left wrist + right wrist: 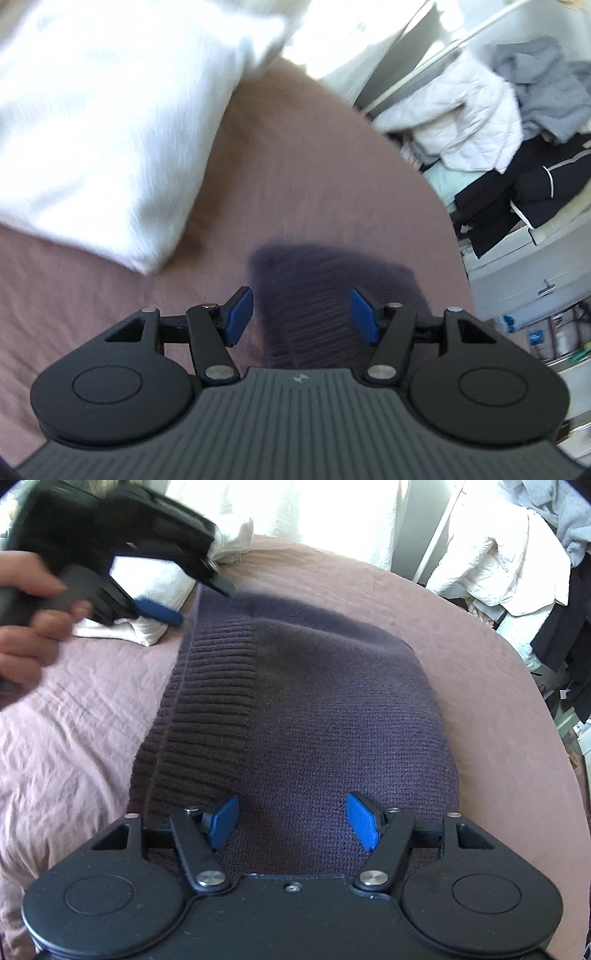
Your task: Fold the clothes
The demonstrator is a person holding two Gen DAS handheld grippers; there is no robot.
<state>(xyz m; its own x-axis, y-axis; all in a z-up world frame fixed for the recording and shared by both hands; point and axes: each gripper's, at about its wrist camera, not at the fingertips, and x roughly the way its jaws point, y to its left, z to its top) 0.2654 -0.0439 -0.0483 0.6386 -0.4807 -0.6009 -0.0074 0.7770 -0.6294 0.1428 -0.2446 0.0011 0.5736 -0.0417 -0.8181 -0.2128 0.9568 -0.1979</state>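
Left wrist view, heavily blurred: left gripper with jaws apart and nothing between them, over the near end of one dark purple knit garment on the mauve bedsheet; one white pillow far left, cut off by the frame. Right wrist view: right gripper spread wide just above the same garment — contact not discernible — which lies folded mid-bed, ribbed hem to the left. One hand, smeared, holds the left gripper at far left.
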